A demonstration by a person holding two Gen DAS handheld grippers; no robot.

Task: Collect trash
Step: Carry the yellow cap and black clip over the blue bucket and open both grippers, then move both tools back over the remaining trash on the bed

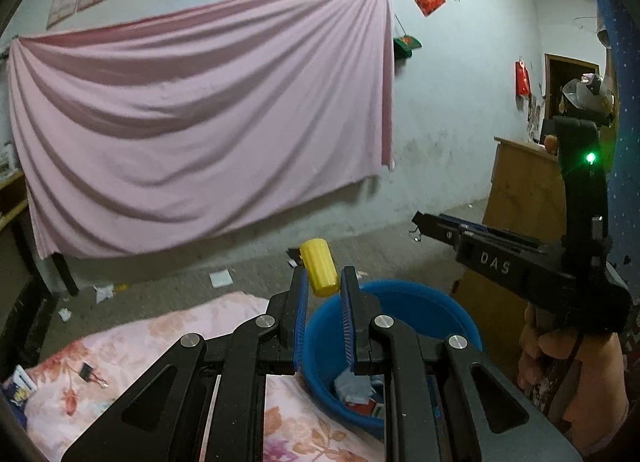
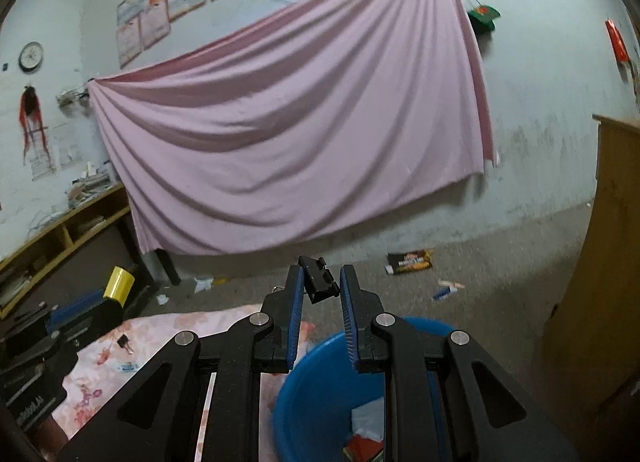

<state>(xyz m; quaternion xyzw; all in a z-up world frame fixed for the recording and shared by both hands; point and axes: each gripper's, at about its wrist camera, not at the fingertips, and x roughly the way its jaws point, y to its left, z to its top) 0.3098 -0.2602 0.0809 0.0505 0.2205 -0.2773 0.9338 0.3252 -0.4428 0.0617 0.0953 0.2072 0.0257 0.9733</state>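
My left gripper (image 1: 323,282) is shut on a small yellow plastic cylinder (image 1: 318,272), held above the near rim of a blue plastic basin (image 1: 436,302). My right gripper (image 2: 320,282) is shut on a black binder clip (image 2: 320,280), also held over the blue basin (image 2: 316,378). Paper and wrapper scraps lie in the basin's bottom. In the left wrist view the right gripper (image 1: 418,221) reaches in from the right, with a hand under it. The right wrist view shows the left gripper (image 2: 106,300) at the left with the yellow cylinder (image 2: 118,282).
A floral pink cloth (image 1: 132,346) covers the surface, with another binder clip (image 1: 89,372) on it. Paper scraps (image 1: 221,278) and a dark wrapper (image 2: 410,262) litter the floor. A pink sheet (image 1: 200,113) hangs on the wall; a wooden cabinet (image 2: 600,262) stands right, shelves (image 2: 60,229) left.
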